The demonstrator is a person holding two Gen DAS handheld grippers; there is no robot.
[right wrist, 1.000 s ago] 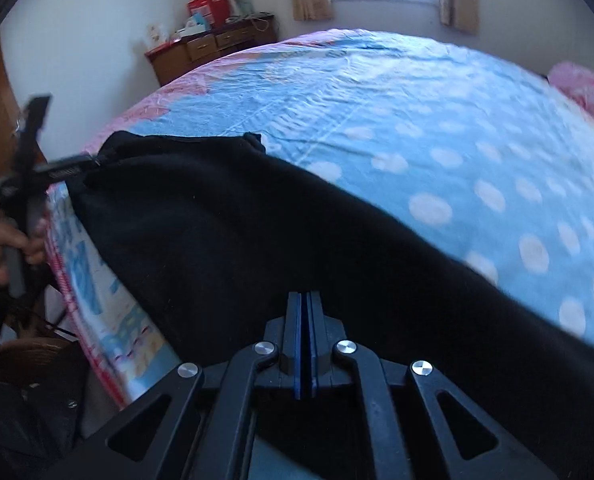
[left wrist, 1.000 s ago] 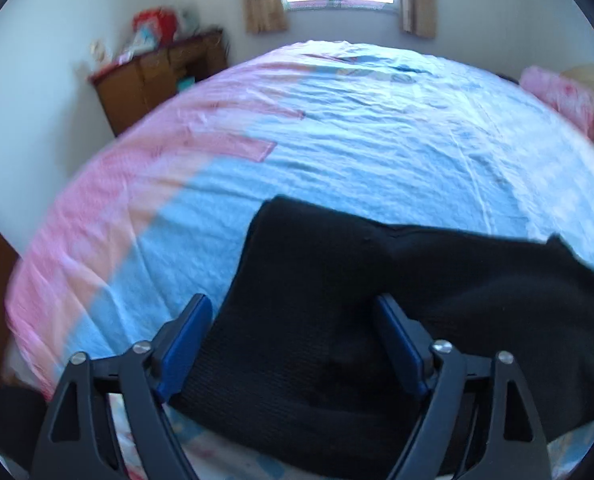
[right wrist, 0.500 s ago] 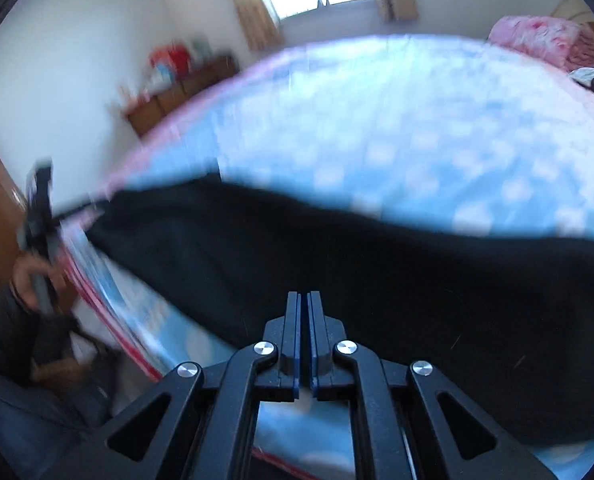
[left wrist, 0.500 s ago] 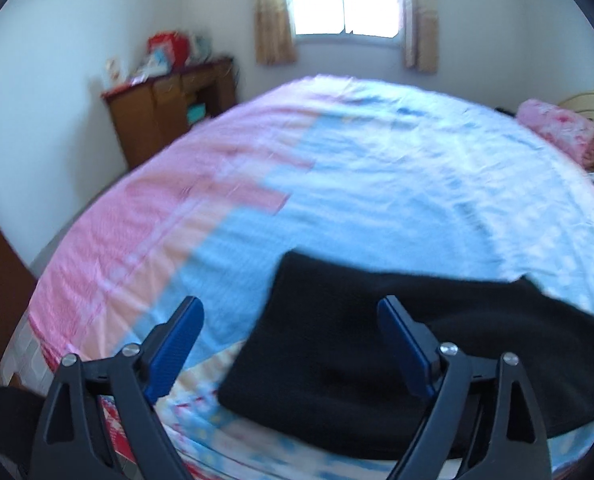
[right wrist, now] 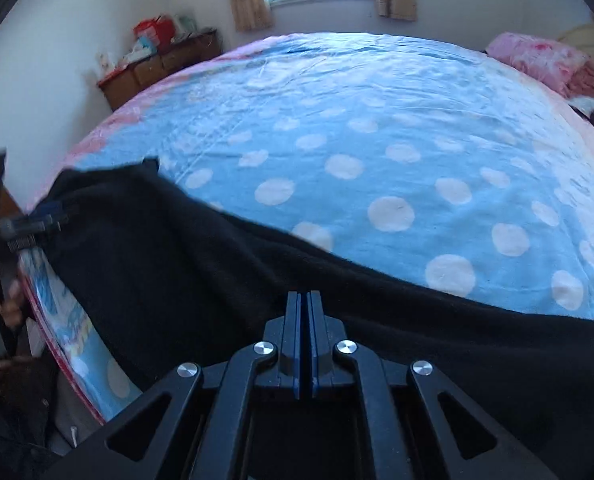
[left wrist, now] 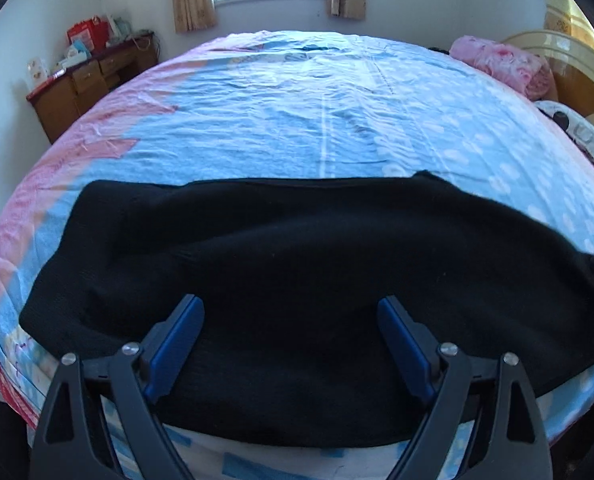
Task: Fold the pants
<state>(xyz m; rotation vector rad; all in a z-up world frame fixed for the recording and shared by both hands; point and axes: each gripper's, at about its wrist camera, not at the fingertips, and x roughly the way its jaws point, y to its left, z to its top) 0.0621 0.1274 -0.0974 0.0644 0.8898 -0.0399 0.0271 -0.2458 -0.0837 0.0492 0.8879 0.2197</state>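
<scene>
Black pants (left wrist: 297,264) are spread along the near edge of the bed (left wrist: 297,120), long axis sideways. Left gripper (left wrist: 291,340) is held wide open, empty, above them; right gripper (right wrist: 305,316) is pressed shut, grip unclear.

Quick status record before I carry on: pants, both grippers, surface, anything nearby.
pants: black pants spread flat across the near edge of the bed
left gripper: left gripper open, its blue fingers over the fabric, nothing pinched
right gripper: right gripper shut; whether it pinches cloth cannot be told
surface: blue dotted bedsheet, pink along its left side
nearby: pink pillow at far right; wooden dresser by the left wall
</scene>
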